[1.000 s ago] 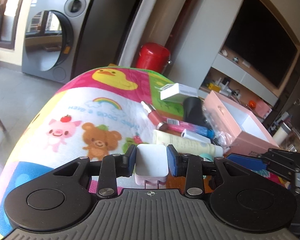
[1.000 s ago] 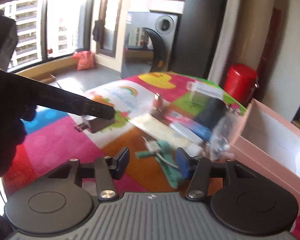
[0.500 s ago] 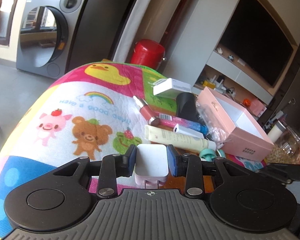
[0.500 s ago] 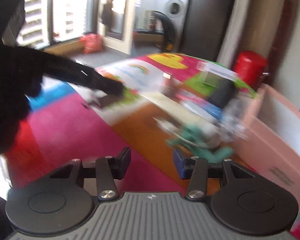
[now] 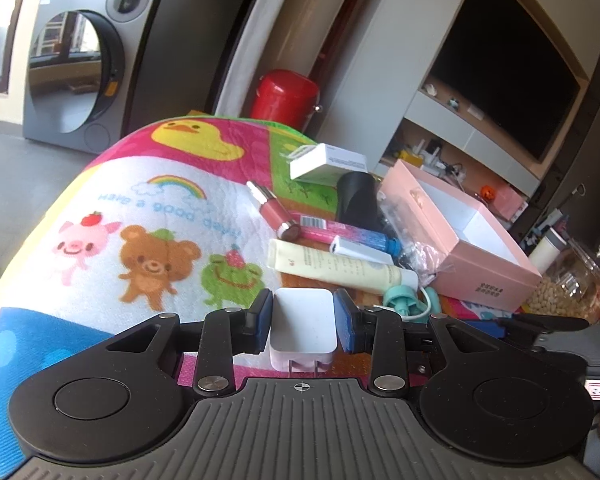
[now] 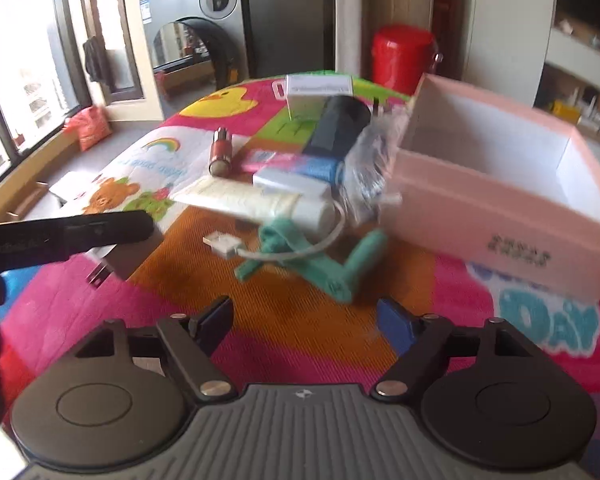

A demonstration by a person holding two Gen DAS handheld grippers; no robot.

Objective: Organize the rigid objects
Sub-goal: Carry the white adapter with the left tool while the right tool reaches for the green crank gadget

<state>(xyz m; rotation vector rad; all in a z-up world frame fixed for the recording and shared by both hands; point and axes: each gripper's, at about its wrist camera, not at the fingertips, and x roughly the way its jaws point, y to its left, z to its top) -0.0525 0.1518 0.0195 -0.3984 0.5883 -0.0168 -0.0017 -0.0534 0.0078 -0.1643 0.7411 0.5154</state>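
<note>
My left gripper (image 5: 303, 316) is shut on a white plug adapter (image 5: 303, 326), prongs pointing back at the camera; the adapter also shows in the right wrist view (image 6: 130, 256). My right gripper (image 6: 304, 320) is open and empty above the mat, facing a teal clip (image 6: 332, 268) and a white USB cable (image 6: 228, 245). An open pink box (image 5: 476, 248) (image 6: 500, 208) stands at the right. Beside it lie a cream tube (image 5: 332, 266), a white stick (image 5: 360, 251), a pink-blue tube (image 5: 340, 232), a red lipstick (image 5: 274, 214), a black cylinder (image 5: 356, 200) and a white carton (image 5: 328, 164).
A colourful cartoon mat (image 5: 140, 216) covers the table. A crumpled clear bag (image 6: 372, 160) lies against the box. A red bin (image 5: 286, 94), a washing machine (image 5: 80, 68) and a TV shelf (image 5: 500, 80) stand behind. A jar of beans (image 5: 568, 288) is at far right.
My right gripper has opened wider and swung right toward the teal clip and pink box. My left gripper still holds the adapter, its view shifted slightly toward the pile.
</note>
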